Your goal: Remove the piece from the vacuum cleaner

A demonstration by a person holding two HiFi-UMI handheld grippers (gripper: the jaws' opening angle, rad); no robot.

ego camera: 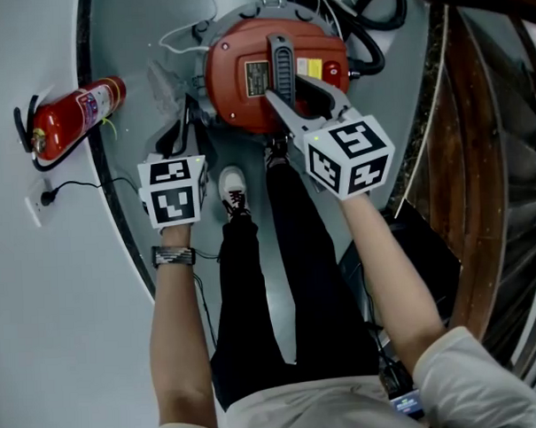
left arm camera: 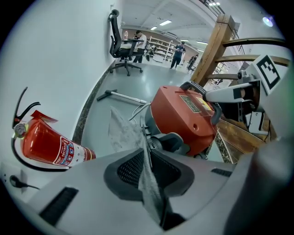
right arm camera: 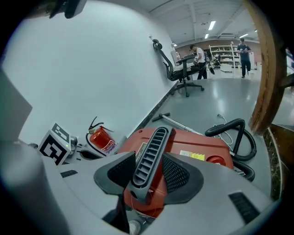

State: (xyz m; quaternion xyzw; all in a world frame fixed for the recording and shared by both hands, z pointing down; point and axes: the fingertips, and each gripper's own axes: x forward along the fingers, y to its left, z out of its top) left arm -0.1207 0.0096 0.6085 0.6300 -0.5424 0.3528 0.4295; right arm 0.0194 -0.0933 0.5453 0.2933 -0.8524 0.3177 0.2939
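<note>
The red vacuum cleaner [ego camera: 235,77] stands on the grey floor in front of the person's feet. Its grey ribbed handle [ego camera: 281,62] runs across the top. My right gripper [ego camera: 296,90] is shut on that handle [right arm camera: 154,147], a pad against each side. My left gripper [ego camera: 183,137] is at the vacuum's left side, lower down. In the left gripper view its jaws [left arm camera: 146,156] are shut on a thin, dusty grey filter cloth [left arm camera: 121,131], which sticks up between the pads beside the vacuum's body [left arm camera: 179,114].
A red fire extinguisher [ego camera: 73,115] lies by the white wall at left, near a wall socket [ego camera: 37,205]. A black hose [ego camera: 367,36] coils behind the vacuum. A wooden staircase [ego camera: 487,155] stands at right. A metal wand [left arm camera: 121,95] lies on the floor farther off.
</note>
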